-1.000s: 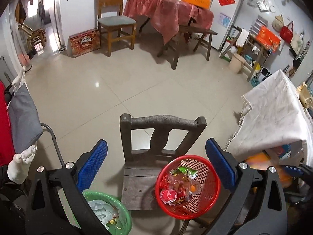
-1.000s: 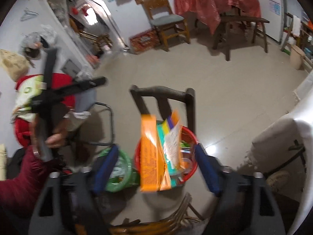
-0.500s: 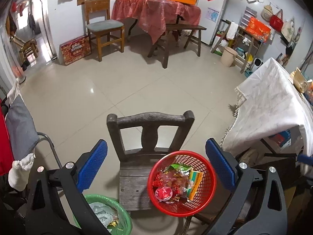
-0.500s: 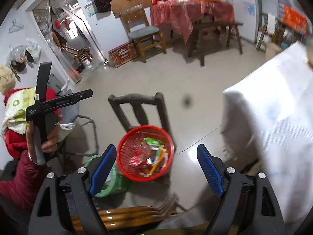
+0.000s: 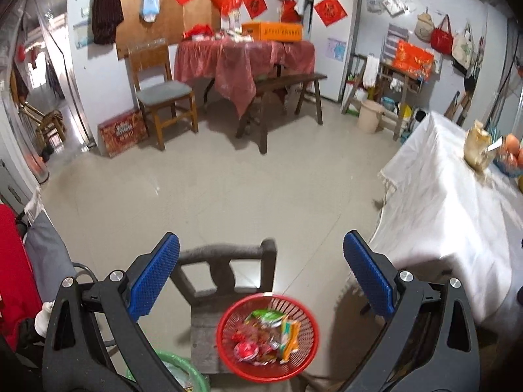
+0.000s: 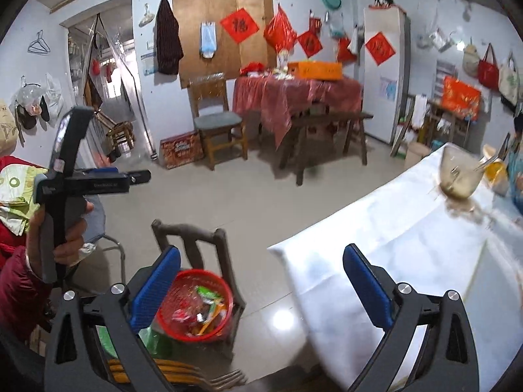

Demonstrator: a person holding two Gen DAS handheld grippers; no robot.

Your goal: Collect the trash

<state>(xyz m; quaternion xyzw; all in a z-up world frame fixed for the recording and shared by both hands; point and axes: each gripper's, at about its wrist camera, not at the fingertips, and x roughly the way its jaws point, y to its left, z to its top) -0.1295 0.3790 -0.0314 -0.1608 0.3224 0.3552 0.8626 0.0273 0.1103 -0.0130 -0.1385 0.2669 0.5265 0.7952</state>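
right wrist | right claw (image 6: 261, 281) open, empty | table edge (image 6: 281, 251) below

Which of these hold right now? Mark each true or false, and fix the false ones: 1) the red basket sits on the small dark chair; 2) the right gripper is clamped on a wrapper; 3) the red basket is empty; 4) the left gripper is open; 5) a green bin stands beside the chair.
1) True: the red basket rests on the seat of the small dark chair.
2) False: the right gripper is open and holds nothing.
3) False: it holds wrappers.
4) True: the left gripper has its jaws spread wide, nothing between them.
5) True: the green bin stands by the chair, on the floor.
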